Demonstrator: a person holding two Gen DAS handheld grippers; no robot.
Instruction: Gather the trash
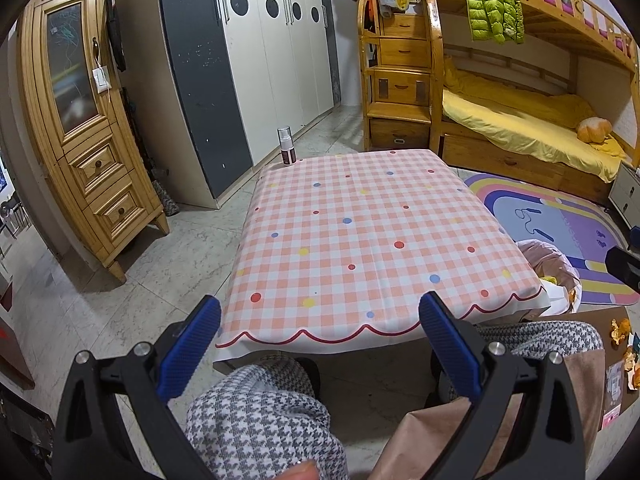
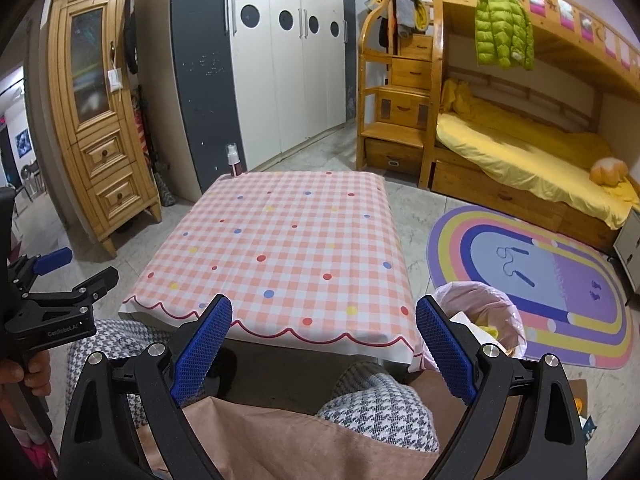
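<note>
My left gripper (image 1: 320, 344) is open and holds nothing; it hovers over the person's lap at the near edge of the pink checked table (image 1: 360, 216). My right gripper (image 2: 326, 344) is open and holds nothing too, at the same edge of the table (image 2: 280, 240). In the right wrist view the left gripper (image 2: 80, 270) shows at the far left, open, held by a hand (image 2: 24, 372). A bin lined with a pink bag (image 2: 480, 312) stands by the table's near right corner, with yellow and white scraps inside; it also shows as the bin (image 1: 552, 268). Orange peel bits (image 1: 620, 332) lie on a brown board on the floor at the right.
A small spray bottle (image 1: 285, 146) stands on the table's far left corner. Knees in houndstooth trousers (image 1: 260, 420) and a pinkish cloth (image 2: 280, 440) fill the foreground. A rainbow rug (image 2: 540, 280), a bunk bed (image 2: 540, 160), white wardrobes (image 1: 260, 60) and a wooden cabinet (image 1: 80, 120) surround the table.
</note>
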